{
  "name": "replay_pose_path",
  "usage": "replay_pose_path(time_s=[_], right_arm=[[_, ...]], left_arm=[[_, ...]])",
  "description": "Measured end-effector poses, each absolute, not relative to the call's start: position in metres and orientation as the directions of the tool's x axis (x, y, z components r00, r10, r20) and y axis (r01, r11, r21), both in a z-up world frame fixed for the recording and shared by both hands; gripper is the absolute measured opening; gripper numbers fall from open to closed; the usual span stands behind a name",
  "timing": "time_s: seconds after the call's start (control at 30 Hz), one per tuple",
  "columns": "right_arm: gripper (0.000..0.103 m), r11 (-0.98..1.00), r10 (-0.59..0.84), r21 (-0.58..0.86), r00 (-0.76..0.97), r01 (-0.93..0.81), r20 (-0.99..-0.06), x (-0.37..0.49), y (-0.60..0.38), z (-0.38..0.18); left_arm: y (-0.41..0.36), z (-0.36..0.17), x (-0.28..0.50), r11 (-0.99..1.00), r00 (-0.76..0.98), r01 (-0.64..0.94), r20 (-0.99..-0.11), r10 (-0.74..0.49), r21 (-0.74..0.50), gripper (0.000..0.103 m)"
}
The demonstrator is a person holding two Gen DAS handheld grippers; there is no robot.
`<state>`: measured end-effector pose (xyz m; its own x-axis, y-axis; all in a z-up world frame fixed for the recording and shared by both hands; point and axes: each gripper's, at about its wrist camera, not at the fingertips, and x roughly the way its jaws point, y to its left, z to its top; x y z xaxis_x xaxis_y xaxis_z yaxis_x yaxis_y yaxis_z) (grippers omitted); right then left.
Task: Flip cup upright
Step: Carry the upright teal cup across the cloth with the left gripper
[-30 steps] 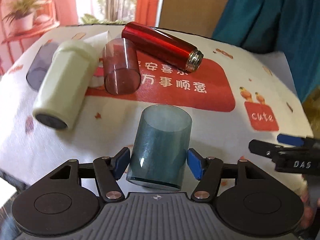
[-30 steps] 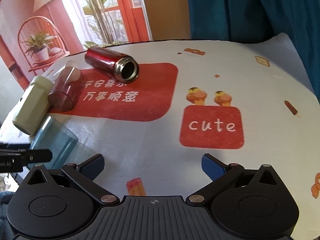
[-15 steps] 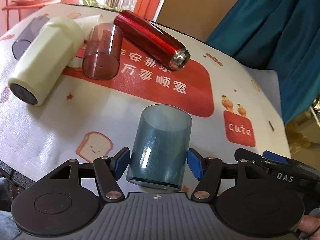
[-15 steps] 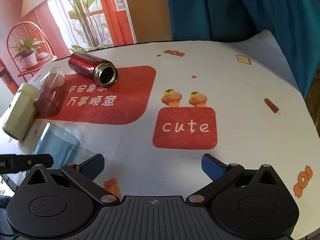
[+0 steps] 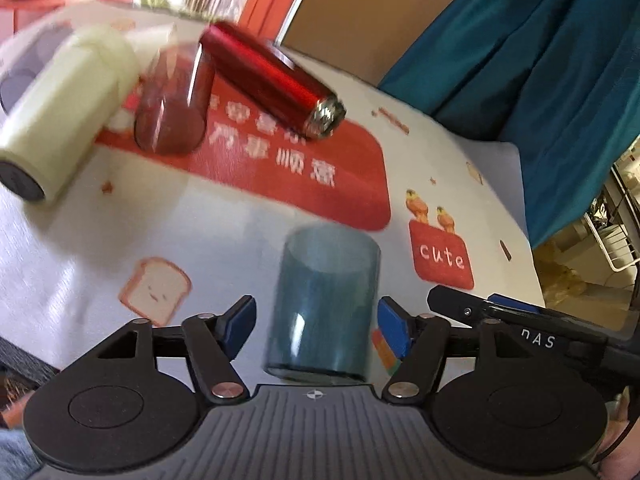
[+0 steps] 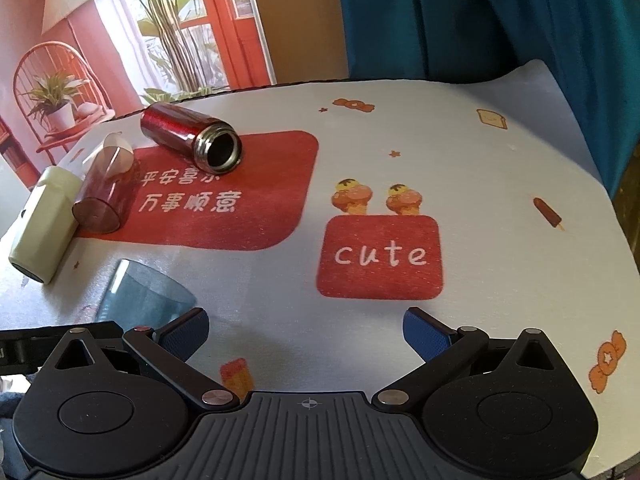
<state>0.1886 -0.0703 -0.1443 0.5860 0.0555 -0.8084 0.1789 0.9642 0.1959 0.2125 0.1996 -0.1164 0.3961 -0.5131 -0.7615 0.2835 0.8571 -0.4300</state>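
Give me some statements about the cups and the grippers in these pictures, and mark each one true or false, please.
1. The blue cup sits between the fingers of the left gripper. True.
2. The right gripper holds the red bottle. False: it is open and holds nothing; the bottle lies far from it on the tablecloth.
3. The red bottle lies on its side. True.
4. The cream cup stands upright. False: it lies on its side.
5. The maroon cup lies between the cream cup and the red bottle. True.
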Motion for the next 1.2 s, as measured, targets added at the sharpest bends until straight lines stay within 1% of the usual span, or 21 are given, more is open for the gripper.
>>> replay_pose_path(time_s=[0.13,0.33,0.47,0.53,0.67,0.77,0.93,1.0,1.07,1.2], right_arm=[[0.103,0.957,0.091,0.232,0.580,0.172,-0.809,0.194,-0.063,-0.138],[0.103,0.957,0.150,0.261,0.561,0.124,-0.814,0.204,-0.044,-0.131],[0.103,0.954,0.185,0.280,0.530,0.104,-0.828,0.213,-0.030,-0.135],[0.103,0.952,0.207,0.293,0.508,0.094,-0.836,0.219,-0.022,-0.139],[0.103,0.945,0.248,0.318,0.468,0.075,-0.848,0.229,-0.005,-0.143],[0.103,0.944,0.266,0.326,0.453,0.059,-0.851,0.234,0.006,-0.144],[0.102,0.943,0.257,0.324,0.454,0.075,-0.853,0.242,0.008,-0.144],[0.100,0.943,0.249,0.320,0.449,0.088,-0.858,0.244,0.005,-0.147],[0.093,0.945,0.238,0.311,0.441,0.099,-0.865,0.245,0.002,-0.149],[0.089,0.932,0.275,0.347,0.418,0.105,-0.866,0.242,-0.003,-0.158]], left_arm=[[0.215,-0.100,0.207,0.891,0.497,0.272,-0.741,-0.453,-0.362,0.074],[0.263,-0.080,0.197,0.962,0.662,0.124,-0.702,-0.264,-0.245,0.080],[0.291,-0.076,0.190,0.984,0.696,0.025,-0.704,-0.143,-0.175,0.080],[0.298,-0.075,0.187,0.992,0.699,0.011,-0.709,-0.099,-0.128,0.080],[0.312,-0.072,0.179,0.993,0.705,-0.010,-0.705,-0.079,-0.121,0.081],[0.311,-0.074,0.178,0.995,0.707,-0.022,-0.705,-0.053,-0.098,0.086],[0.319,-0.079,0.174,0.991,0.699,-0.016,-0.710,-0.082,-0.130,0.087],[0.319,-0.081,0.173,0.991,0.695,-0.012,-0.713,-0.090,-0.136,0.087],[0.319,-0.083,0.174,0.990,0.688,-0.010,-0.720,-0.097,-0.143,0.087],[0.320,-0.089,0.173,0.987,0.670,-0.011,-0.734,-0.111,-0.159,0.087]])
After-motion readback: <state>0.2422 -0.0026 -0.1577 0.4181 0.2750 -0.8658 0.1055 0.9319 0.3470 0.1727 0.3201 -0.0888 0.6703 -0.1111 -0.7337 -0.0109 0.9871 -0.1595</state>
